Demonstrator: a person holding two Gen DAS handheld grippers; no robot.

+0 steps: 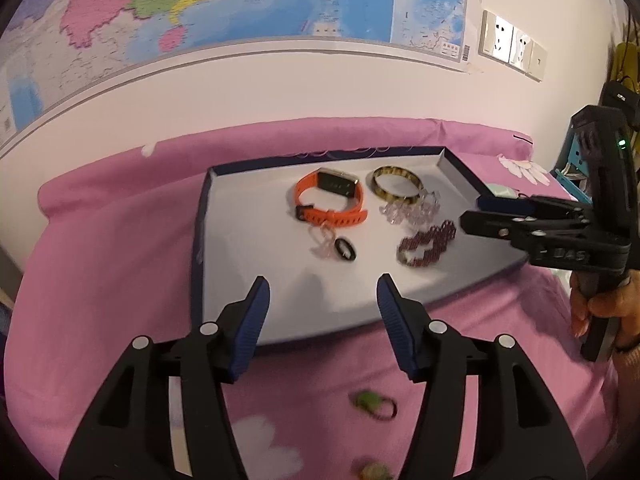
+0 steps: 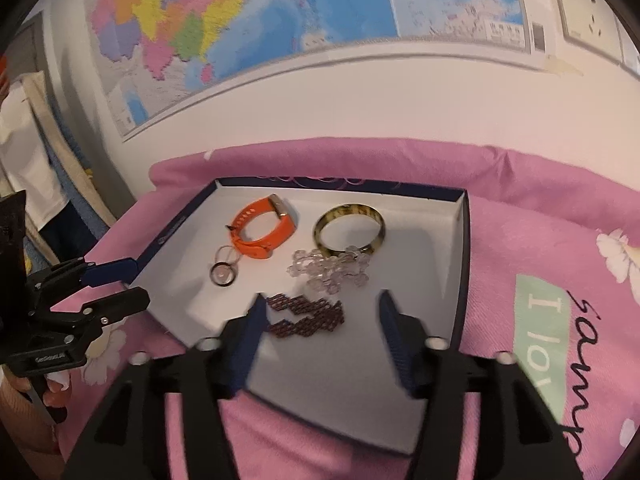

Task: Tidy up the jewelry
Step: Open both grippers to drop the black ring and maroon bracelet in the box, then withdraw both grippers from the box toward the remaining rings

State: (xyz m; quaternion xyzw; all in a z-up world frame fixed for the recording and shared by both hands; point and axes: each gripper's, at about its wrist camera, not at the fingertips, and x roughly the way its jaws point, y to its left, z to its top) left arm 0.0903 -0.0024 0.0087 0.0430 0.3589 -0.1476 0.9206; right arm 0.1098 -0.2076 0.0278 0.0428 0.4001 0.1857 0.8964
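Above the tray (image 1: 224,240), left hand-held gripper (image 1: 323,289) wide open, empty

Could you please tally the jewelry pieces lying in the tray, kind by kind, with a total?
Watch band, orange: 1
Bangle, tortoiseshell: 1
Clear bead bracelet: 1
Dark red beaded bracelet: 1
Small ring piece with clear loop: 1
Total in the tray: 5

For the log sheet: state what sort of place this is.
Probably a bedroom at home: a pink floral bedsheet under the jewelry tray, a wall map behind, and household wall sockets.
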